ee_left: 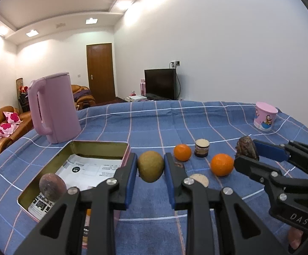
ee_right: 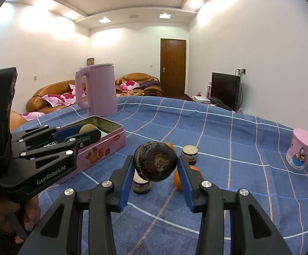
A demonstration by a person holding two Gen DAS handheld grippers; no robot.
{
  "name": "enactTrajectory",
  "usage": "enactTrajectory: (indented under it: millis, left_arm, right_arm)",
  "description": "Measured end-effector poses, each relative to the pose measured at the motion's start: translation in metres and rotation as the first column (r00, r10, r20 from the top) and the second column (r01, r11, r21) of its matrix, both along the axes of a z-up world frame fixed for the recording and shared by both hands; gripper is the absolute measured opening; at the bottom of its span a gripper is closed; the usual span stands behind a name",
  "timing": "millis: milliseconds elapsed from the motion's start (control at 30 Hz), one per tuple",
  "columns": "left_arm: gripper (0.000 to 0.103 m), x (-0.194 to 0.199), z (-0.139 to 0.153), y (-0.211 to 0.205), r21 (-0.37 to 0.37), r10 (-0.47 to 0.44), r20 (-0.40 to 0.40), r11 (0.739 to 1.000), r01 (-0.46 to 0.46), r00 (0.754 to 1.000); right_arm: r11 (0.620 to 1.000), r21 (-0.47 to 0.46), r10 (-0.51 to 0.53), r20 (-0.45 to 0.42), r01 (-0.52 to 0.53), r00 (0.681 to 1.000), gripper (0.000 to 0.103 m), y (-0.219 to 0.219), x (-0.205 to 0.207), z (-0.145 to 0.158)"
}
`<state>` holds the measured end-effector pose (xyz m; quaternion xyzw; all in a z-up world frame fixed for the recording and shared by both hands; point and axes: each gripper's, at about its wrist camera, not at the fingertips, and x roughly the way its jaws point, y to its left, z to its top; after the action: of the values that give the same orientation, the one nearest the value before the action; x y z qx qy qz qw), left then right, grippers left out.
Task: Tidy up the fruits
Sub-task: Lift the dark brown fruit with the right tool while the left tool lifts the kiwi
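My left gripper [ee_left: 150,165] is shut on a green-brown kiwi [ee_left: 150,166] and holds it above the cloth, just right of the open pink tin [ee_left: 103,146]. A brown fruit [ee_left: 52,187] lies in the tin's near corner. My right gripper [ee_right: 155,164] is shut on a dark brown wrinkled fruit [ee_right: 155,163], held above the table. In the left wrist view it shows at the right [ee_left: 247,152]. Two oranges [ee_left: 182,152] [ee_left: 222,165] sit on the cloth between the grippers. In the right wrist view the left gripper [ee_right: 83,132] holds the kiwi over the tin [ee_right: 103,146].
A tall pink kettle [ee_left: 55,110] stands behind the tin. Two small jars [ee_left: 201,148] [ee_right: 140,183] stand by the oranges. A pink cartoon cup [ee_left: 265,116] is at the far right. The blue checked cloth [ee_left: 175,123] covers the table.
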<state>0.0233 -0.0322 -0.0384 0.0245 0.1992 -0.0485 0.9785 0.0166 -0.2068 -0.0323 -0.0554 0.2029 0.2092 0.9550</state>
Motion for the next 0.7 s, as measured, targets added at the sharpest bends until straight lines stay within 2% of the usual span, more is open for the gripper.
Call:
enactTrajectory:
  millis: [700]
  left_arm:
    - [0.027, -0.017, 0.006, -0.008, 0.048, 0.014, 0.098, 0.999, -0.019, 0.995]
  right_arm:
    - [0.999, 0.040, -0.002, 0.072, -0.001, 0.997, 0.043, -0.007, -0.014, 0.006]
